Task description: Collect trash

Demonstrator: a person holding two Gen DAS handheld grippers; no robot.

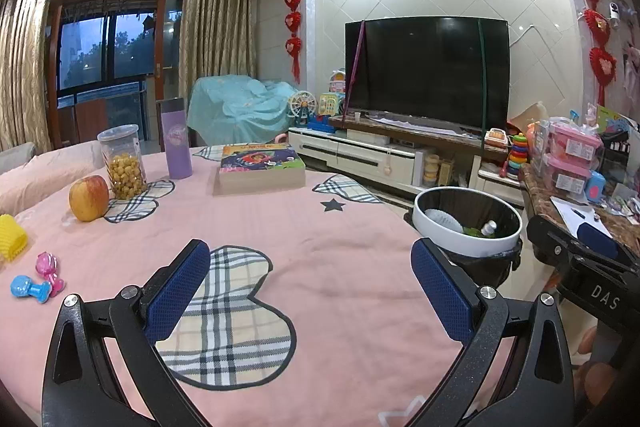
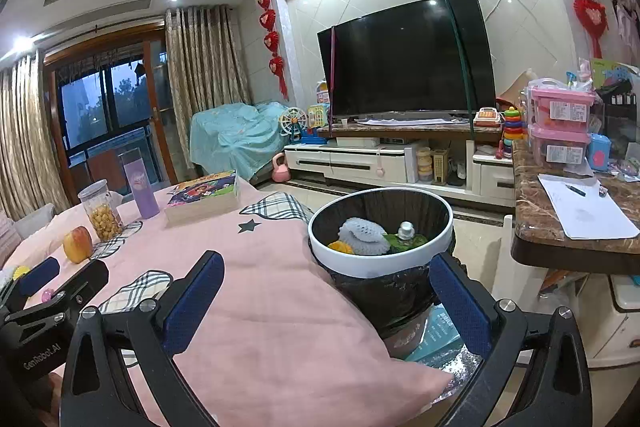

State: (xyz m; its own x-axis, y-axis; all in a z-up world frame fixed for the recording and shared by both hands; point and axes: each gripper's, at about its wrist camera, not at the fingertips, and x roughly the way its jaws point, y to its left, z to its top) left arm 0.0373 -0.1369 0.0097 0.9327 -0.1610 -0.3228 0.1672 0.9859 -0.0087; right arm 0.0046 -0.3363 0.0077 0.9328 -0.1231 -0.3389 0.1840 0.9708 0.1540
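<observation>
A white-rimmed trash bin [image 2: 344,269] with a black liner stands at the right edge of the pink-covered table [image 2: 272,291]. Inside lie a white foam net [image 2: 366,235], a small bottle [image 2: 406,230], orange peel and green scraps. The bin also shows in the left wrist view [image 1: 476,249]. My right gripper [image 2: 326,291] is open and empty, just before the bin. My left gripper [image 1: 310,279] is open and empty above the table [image 1: 340,239]. A yellow foam net [image 1: 12,237] lies at the table's far left.
On the table stand an apple [image 1: 89,197], a popcorn jar [image 1: 122,163], a purple flask [image 1: 176,143], a book [image 1: 260,167] and small plastic toys [image 1: 38,279]. A marble counter [image 2: 568,227] with papers and pink boxes is at the right. A TV [image 2: 404,63] stands beyond.
</observation>
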